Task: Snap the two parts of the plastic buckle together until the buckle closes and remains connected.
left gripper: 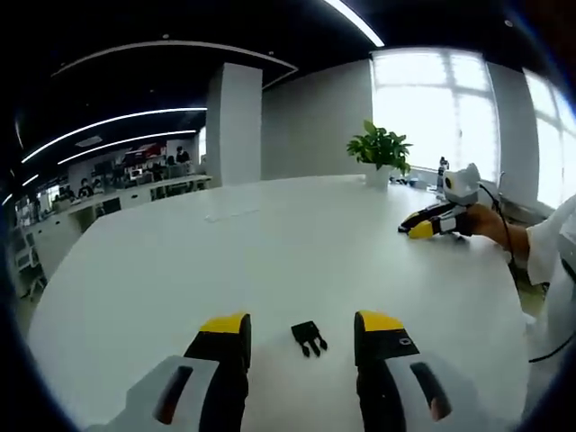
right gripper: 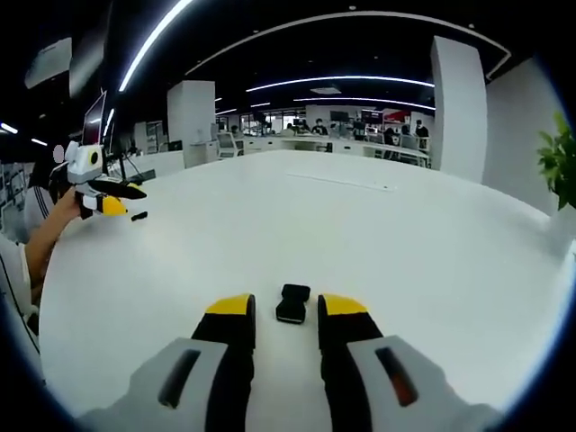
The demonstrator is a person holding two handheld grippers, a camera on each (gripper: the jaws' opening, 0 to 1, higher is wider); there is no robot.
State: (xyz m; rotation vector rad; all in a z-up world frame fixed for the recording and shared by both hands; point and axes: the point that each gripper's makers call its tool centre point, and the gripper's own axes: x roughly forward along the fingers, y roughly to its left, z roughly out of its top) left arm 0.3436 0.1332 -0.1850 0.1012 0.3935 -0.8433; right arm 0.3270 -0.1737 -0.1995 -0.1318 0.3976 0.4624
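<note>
Left gripper (left gripper: 301, 335): jaws spread wide, empty; small black pronged plastic buckle part (left gripper: 309, 338) on white bench (left gripper: 270, 243) between tips, prongs toward camera. Right gripper (right gripper: 286, 315): jaws narrower, unclosed; black socket buckle part (right gripper: 292, 303) just ahead between tips, long axis along jaws. Each view shows other gripper far across bench.

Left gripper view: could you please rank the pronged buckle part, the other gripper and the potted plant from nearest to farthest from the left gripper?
1. Pronged buckle part: on the table just ahead, between the left gripper's open jaws.
2. Right gripper: far across the table to the right, held by a hand.
3. Potted plant: beyond that, at the table's far edge by the window.
</note>
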